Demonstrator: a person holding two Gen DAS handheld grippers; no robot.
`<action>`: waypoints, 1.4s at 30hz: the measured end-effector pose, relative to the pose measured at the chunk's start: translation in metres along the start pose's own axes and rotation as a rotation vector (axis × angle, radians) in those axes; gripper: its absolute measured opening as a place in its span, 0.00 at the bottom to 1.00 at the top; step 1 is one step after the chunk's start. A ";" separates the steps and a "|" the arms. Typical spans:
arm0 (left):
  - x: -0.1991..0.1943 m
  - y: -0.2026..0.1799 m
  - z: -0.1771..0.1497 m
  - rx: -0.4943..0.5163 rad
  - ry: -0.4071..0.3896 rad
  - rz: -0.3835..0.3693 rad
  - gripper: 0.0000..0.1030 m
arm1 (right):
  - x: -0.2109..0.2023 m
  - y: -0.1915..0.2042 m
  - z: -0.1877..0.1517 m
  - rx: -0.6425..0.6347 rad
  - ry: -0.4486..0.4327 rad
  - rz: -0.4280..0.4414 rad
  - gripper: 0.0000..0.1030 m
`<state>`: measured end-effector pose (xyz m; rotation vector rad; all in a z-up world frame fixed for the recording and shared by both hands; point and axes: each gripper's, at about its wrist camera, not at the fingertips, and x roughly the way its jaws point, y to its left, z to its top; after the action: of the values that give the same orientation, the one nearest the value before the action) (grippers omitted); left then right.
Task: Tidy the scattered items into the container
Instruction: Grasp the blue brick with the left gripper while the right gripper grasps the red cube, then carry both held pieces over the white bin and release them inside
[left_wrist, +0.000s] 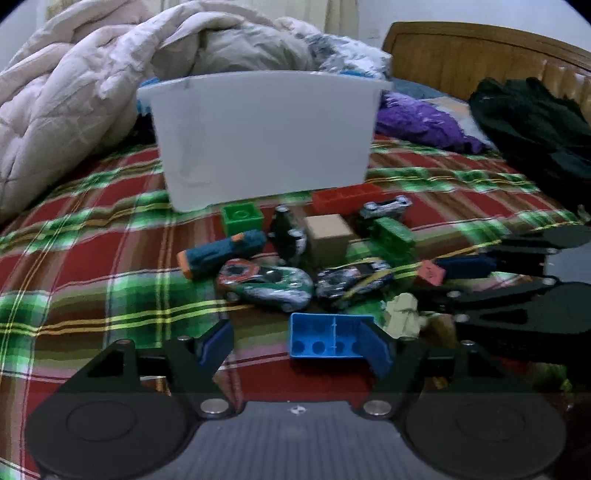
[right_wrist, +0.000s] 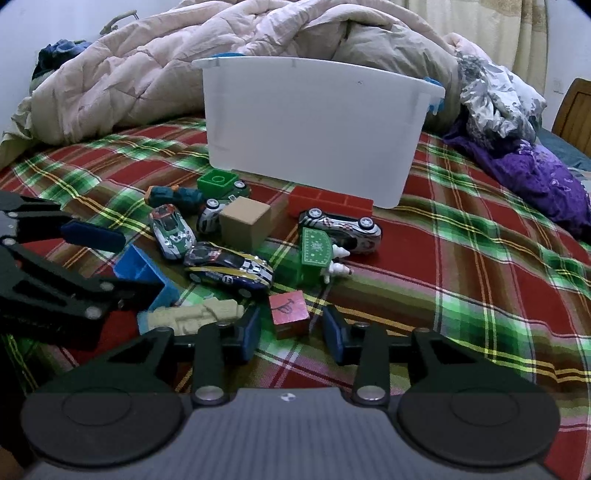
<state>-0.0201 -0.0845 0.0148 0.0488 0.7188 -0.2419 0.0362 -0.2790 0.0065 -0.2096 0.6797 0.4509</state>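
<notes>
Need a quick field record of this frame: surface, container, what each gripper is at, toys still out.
surface: plaid bedspread
container: white bin, upright, behind the toys
left gripper: open around blue block, one finger touching it
right gripper: jaws either side of red cube, grip not confirmed
still out: toy cars, green blocks, red brick, tan cube

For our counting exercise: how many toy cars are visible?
4: green-white car left of the wooden cube, half-hidden car behind it, blue-yellow car in front, silver car by the red brick. More may be hidden.
</notes>
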 end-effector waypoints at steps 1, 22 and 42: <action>0.001 -0.003 0.000 0.015 0.000 -0.002 0.75 | 0.000 0.000 0.000 0.002 0.000 0.000 0.40; 0.001 0.015 0.002 -0.001 -0.021 -0.055 0.33 | -0.001 0.003 0.000 -0.004 -0.011 0.031 0.22; -0.020 0.026 0.018 -0.016 -0.088 -0.044 0.33 | -0.007 0.001 0.002 0.007 -0.050 0.000 0.22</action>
<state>-0.0165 -0.0572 0.0403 0.0066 0.6350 -0.2791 0.0323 -0.2802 0.0128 -0.1911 0.6322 0.4527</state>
